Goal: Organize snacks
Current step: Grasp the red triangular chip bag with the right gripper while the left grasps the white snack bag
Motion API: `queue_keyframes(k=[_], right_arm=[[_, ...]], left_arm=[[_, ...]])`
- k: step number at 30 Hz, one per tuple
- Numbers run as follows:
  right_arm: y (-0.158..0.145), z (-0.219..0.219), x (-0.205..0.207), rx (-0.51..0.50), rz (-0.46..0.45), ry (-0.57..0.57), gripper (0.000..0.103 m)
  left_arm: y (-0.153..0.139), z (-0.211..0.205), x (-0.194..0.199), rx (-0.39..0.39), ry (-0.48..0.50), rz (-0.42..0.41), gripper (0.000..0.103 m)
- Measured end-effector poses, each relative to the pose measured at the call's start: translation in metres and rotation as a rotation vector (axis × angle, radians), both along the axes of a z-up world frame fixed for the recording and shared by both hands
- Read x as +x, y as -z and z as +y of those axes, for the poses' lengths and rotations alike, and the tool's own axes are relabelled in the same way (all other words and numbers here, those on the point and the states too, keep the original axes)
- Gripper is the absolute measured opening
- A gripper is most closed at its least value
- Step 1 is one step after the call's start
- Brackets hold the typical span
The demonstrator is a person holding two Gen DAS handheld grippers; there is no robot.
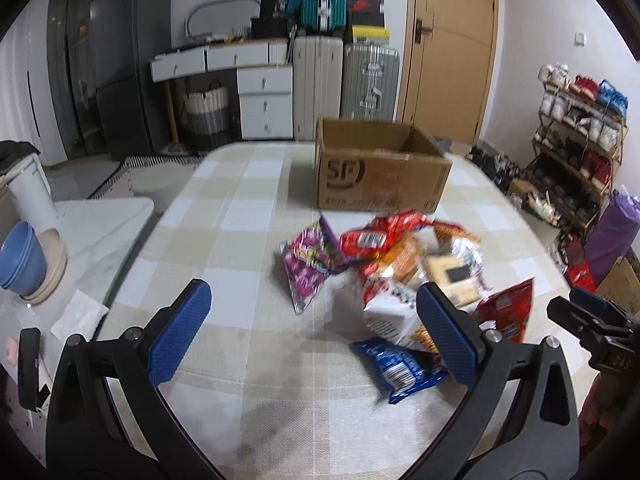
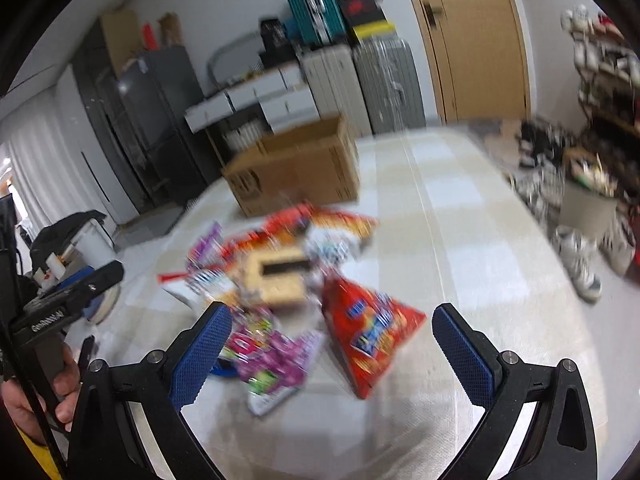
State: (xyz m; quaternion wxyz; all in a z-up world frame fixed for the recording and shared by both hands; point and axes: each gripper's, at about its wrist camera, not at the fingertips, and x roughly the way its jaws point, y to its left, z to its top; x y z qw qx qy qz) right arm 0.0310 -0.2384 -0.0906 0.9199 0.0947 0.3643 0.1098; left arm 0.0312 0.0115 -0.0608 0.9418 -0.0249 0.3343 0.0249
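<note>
A heap of snack packets lies mid-table: a purple bag (image 1: pixel 310 266), a red bag (image 1: pixel 376 238), a blue packet (image 1: pixel 398 368), a white packet (image 1: pixel 390 312) and a red triangular bag (image 2: pixel 368 332). Behind the heap stands an open cardboard box (image 1: pixel 380 168), also blurred in the right wrist view (image 2: pixel 296 168). My left gripper (image 1: pixel 314 334) is open above the table, its right finger (image 1: pixel 448 336) over the heap's near side. My right gripper (image 2: pixel 332 354) is open with nothing in it, hovering over the red triangular bag and a purple bag (image 2: pixel 272 352).
The checked tablecloth (image 1: pixel 240 240) covers the table. Blue bowls (image 1: pixel 22 264) and a white jug (image 1: pixel 30 196) sit on a side table at left. Suitcases (image 1: pixel 344 80), drawers and a door stand behind; a shoe rack (image 1: pixel 576 148) is at right. A hand (image 2: pixel 24 404) holds the left gripper.
</note>
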Motion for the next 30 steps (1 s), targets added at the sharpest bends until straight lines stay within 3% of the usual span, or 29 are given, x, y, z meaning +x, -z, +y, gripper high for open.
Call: queue_keyframes(k=[2, 4, 8, 12, 19, 30], right_arm=[[0.013, -0.002, 0.009, -0.003, 0.030, -0.014, 0.097], [0.025, 0.000, 0.020, -0.027, 0.061, -0.035, 0.086], [0.049, -0.001, 0.040, -0.038, 0.118, -0.059, 0.080], [0.064, -0.001, 0.054, -0.038, 0.155, -0.071, 0.066], [0.076, -0.001, 0.060, -0.007, 0.172, -0.106, 0.052], [0.076, -0.013, 0.048, 0.092, 0.144, -0.111, 0.044]], left_arm=[[0.013, 0.000, 0.011, -0.005, 0.010, 0.033, 0.102], [0.025, 0.000, 0.020, -0.008, 0.016, 0.061, 0.103], [0.045, 0.000, 0.038, -0.032, 0.030, 0.109, 0.102], [0.058, 0.000, 0.050, -0.056, 0.052, 0.131, 0.102], [0.067, -0.009, 0.057, -0.085, 0.108, 0.163, 0.102], [0.073, -0.025, 0.068, -0.126, 0.148, 0.200, 0.102]])
